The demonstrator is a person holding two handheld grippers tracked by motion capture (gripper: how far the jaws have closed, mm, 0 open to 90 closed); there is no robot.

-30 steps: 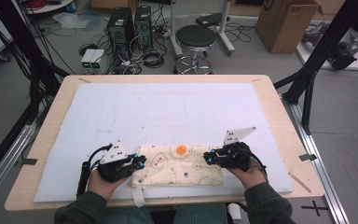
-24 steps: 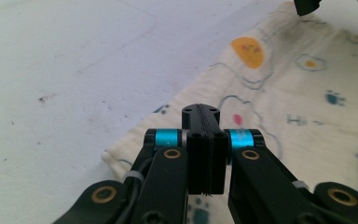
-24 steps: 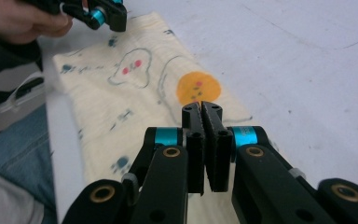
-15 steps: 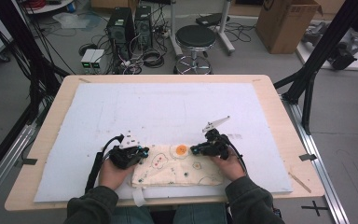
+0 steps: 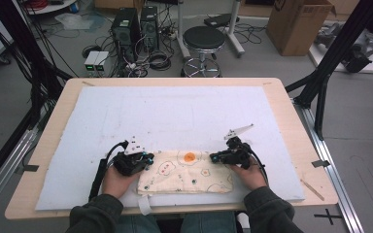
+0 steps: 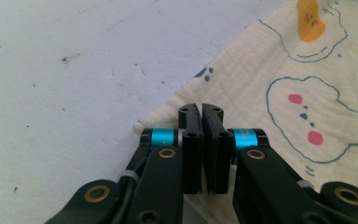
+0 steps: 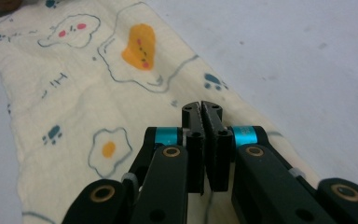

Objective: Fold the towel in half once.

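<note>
Cloth (image 5: 187,172): a folded cream piece printed with eggs, paw marks and animal faces, lying at the near edge of the white mat (image 5: 175,116) on the wooden table (image 5: 291,116), directly in front of the person. Its long axis runs left to right across the table.

Left gripper (image 5: 148,158): positioned at the cloth's far left corner. In the left gripper view its jaws stand pressed together at the cloth's edge (image 6: 168,105); whether a layer of fabric is pinched between them cannot be told.

Right gripper (image 5: 213,157): positioned on the far edge, inward of the right end and just right of the orange egg print (image 5: 189,157). In the right gripper view (image 7: 200,112) its jaws are likewise closed over the printed fabric (image 7: 74,93), and a pinch cannot be confirmed.

Key relation: both grippers sit on the far long edge, one toward each end, with the cloth body extending from them toward the person. Each hand is nearest its own end; judged from this, any lift or fold pivots about the long axis.

Change from the earliest high view: both hands have come inward and forward from the cloth's short ends to the far edge.
</note>
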